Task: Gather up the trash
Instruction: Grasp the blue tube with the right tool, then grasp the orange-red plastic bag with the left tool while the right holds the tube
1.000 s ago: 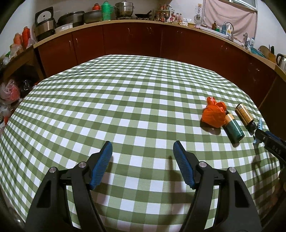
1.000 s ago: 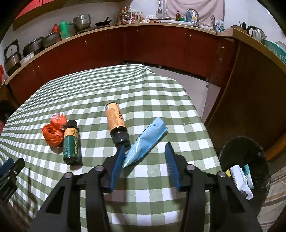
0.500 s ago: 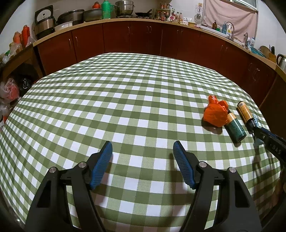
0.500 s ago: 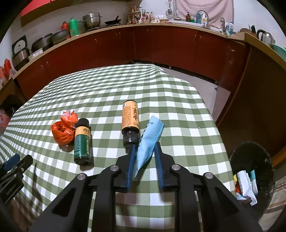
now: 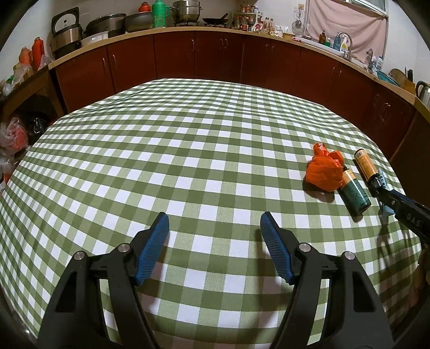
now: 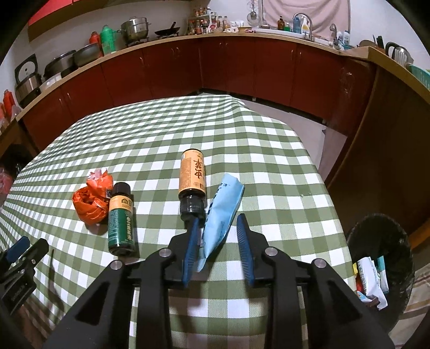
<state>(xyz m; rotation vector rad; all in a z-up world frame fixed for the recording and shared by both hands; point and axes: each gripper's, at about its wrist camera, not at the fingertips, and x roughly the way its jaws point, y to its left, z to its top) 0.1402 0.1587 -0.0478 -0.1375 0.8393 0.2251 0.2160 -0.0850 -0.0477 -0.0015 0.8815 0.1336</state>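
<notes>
My right claw (image 6: pixel 219 243) has just reopened, pads astride the blue packet (image 6: pixel 221 214) without pinching it, near the bench's (image 6: pixel 282 188) right edge beside the bin (image 6: pixel 381 241); my left claw (image 5: pixel 215 248) hangs apart, empty.

surface covered in green-and-white checked cloth (image 6: pixel 268 166), bearing a crumpled orange plastic bag (image 6: pixel 90 200), green-labelled dark bottle (image 6: pixel 120 218), orange-labelled dark bottle (image 6: pixel 192 174) and light blue flat pouch (image 6: pixel 221 209).

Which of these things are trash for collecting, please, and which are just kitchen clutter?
For the job: light blue pouch, orange-label bottle, green bottle, crumpled orange bag, black bin.

Lying about: rice cooker, steel pot, green jug.
</notes>
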